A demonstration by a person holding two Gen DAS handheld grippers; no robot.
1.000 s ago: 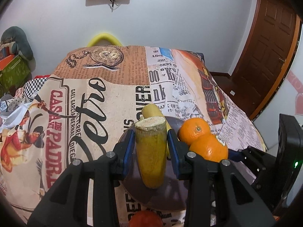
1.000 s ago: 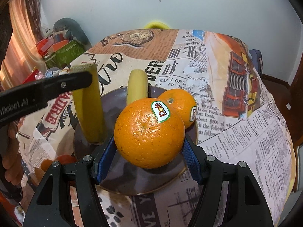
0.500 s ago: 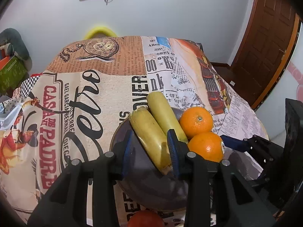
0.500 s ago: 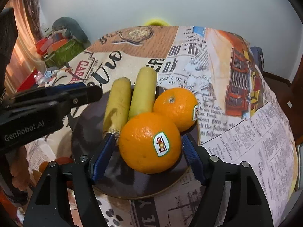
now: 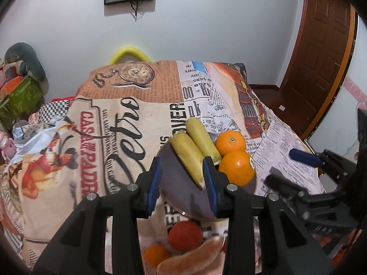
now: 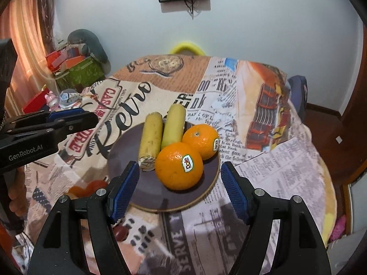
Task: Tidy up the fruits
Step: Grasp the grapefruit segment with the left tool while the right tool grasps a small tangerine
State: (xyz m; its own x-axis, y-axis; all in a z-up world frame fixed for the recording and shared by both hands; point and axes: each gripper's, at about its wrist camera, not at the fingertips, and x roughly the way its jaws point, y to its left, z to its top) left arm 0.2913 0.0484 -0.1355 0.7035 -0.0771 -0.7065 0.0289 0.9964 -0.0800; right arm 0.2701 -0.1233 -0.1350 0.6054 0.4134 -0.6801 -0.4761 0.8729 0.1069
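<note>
left gripper (image 5: 182,178): jaws were spread and held nothing; they hung over the near left part of the plate.
right gripper (image 6: 180,189): jaws were spread wide and empty, just in front of the plate's near rim.
plate (image 6: 123,146): dark and round, it sat on the printed tablecloth (image 6: 263,160).
bananas: near banana (image 6: 150,141) and far banana (image 6: 173,126) lay side by side, touching, on the plate's left half.
oranges: front orange (image 6: 179,168) with a dole sticker rested against the back orange (image 6: 201,141) on the right half.
loose fruit: a red fruit (image 5: 185,235) and a small orange (image 5: 156,255) lay off the plate, near its front edge.
</note>
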